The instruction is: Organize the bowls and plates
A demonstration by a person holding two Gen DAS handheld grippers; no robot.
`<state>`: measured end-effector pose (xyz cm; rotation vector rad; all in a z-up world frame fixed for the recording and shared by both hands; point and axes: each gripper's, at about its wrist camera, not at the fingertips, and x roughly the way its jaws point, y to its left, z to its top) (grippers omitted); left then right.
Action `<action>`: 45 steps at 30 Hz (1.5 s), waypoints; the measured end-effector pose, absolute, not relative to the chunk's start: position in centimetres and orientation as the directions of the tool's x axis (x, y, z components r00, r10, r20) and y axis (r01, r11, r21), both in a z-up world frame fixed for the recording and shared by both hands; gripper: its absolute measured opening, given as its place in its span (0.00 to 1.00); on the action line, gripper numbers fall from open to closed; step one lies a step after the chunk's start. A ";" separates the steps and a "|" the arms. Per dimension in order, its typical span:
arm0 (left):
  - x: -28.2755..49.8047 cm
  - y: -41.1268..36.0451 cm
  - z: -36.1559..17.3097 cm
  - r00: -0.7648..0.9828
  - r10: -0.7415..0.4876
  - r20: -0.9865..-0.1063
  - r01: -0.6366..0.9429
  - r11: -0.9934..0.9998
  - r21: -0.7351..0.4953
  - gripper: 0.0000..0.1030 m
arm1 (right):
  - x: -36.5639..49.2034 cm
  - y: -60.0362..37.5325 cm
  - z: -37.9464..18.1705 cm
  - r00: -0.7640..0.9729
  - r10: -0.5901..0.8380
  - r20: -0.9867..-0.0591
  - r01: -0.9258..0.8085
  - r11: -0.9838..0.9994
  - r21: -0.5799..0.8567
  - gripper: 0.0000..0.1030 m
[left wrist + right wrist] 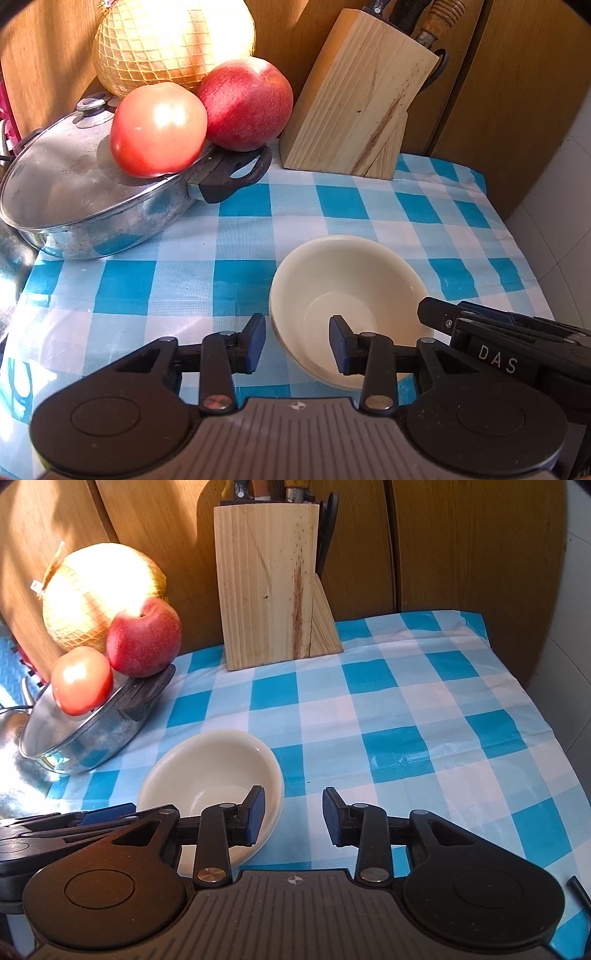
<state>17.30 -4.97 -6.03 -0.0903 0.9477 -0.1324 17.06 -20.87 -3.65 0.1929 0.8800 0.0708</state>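
Right gripper (292, 818), jaws apart, over blue-checked bench (406, 716); left pad inside cream ceramic bowl (210, 768). Pale wooden knife block (269, 583) behind. Lidded steel pan (85, 734) left.

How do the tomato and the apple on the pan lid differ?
The tomato is paler, orange-pink and smooth with a bright glare; the apple is deeper red and speckled. In the right wrist view the apple shows a stem and the tomato sits lower on the lid. Both are round and touching.
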 end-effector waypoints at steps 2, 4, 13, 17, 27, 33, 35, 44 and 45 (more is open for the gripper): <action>17.3 -5.1 -6.3 0.571 -0.151 -0.807 0.076 0.988 -0.131 0.31 | 17.1 -21.0 -4.2 0.622 0.159 -0.767 0.020 0.976 0.218 0.42; 17.4 -5.1 -6.5 0.568 -0.142 -0.811 0.070 0.990 -0.125 0.31 | 17.3 -21.1 -4.5 0.618 0.171 -0.768 0.025 0.971 0.236 0.42; 18.1 -5.1 -7.9 0.534 -0.140 -0.834 0.057 0.990 -0.130 0.31 | 18.0 -21.7 -5.8 0.589 0.243 -0.771 0.051 0.941 0.335 0.35; 18.3 -5.4 -8.2 0.531 -0.135 -0.836 0.068 0.991 -0.117 0.31 | 18.4 -21.3 -5.9 0.580 0.269 -0.769 0.034 0.935 0.354 0.21; 18.3 -6.3 -8.4 0.516 -0.148 -0.844 0.096 0.989 -0.114 0.22 | 18.5 -21.1 -6.0 0.574 0.270 -0.773 0.029 0.937 0.348 0.17; 17.8 -6.3 -7.1 0.553 -0.150 -0.820 0.101 0.988 -0.113 0.22 | 18.1 -21.2 -4.6 0.605 0.270 -0.749 0.017 0.936 0.351 0.17; 17.6 -6.3 -6.5 0.566 -0.155 -0.810 0.105 0.988 -0.115 0.22 | 17.8 -21.2 -4.0 0.619 0.266 -0.739 0.011 0.938 0.347 0.17; 15.3 -6.3 -3.1 0.630 -0.173 -0.757 0.123 0.985 -0.123 0.22 | 15.5 -21.3 -0.4 0.682 0.265 -0.681 -0.025 0.940 0.341 0.17; 14.9 -6.3 -2.8 0.634 -0.177 -0.753 0.125 0.984 -0.126 0.22 | 15.2 -21.3 -0.1 0.688 0.267 -0.675 -0.029 0.939 0.341 0.17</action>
